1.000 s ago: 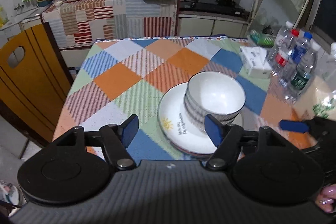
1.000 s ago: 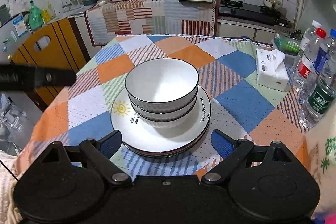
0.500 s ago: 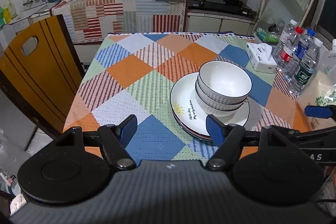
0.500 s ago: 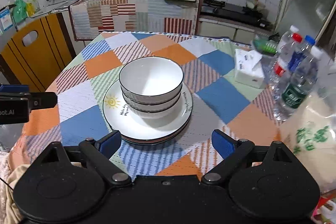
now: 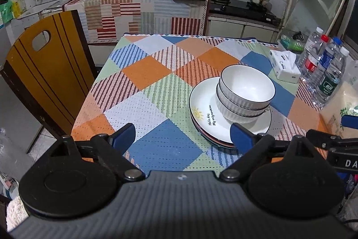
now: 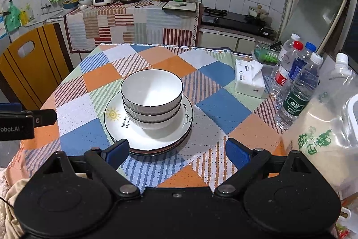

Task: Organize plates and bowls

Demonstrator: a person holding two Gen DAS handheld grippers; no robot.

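Note:
A stack of white ribbed bowls [image 5: 246,91] with dark rims sits on a stack of plates [image 5: 202,118]. The top plate is white, with a sun drawing and writing. The stack stands on the checked tablecloth [image 5: 145,73], right of centre. My left gripper [image 5: 182,137] hovers near the table's front edge, left of the plates. Its jaws are opening and nothing is between them. In the right wrist view the bowls [image 6: 152,93] and plates [image 6: 156,140] lie just ahead of my right gripper [image 6: 177,151]. It is open and empty, with its left fingertip [image 6: 118,150] in front of the plate rim.
A tissue box [image 6: 248,80], three water bottles [image 6: 297,91] and a clear bag of rice [image 6: 324,136] crowd the table's right side. A wooden chair [image 5: 44,73] stands at the left edge. A green basket [image 6: 266,55] sits at the far right corner, with a kitchen counter beyond.
Both grippers have drawn back from the stack, which now looks smaller and farther off. The left gripper's jaws stand wider than before. Bowls and plates have not moved.

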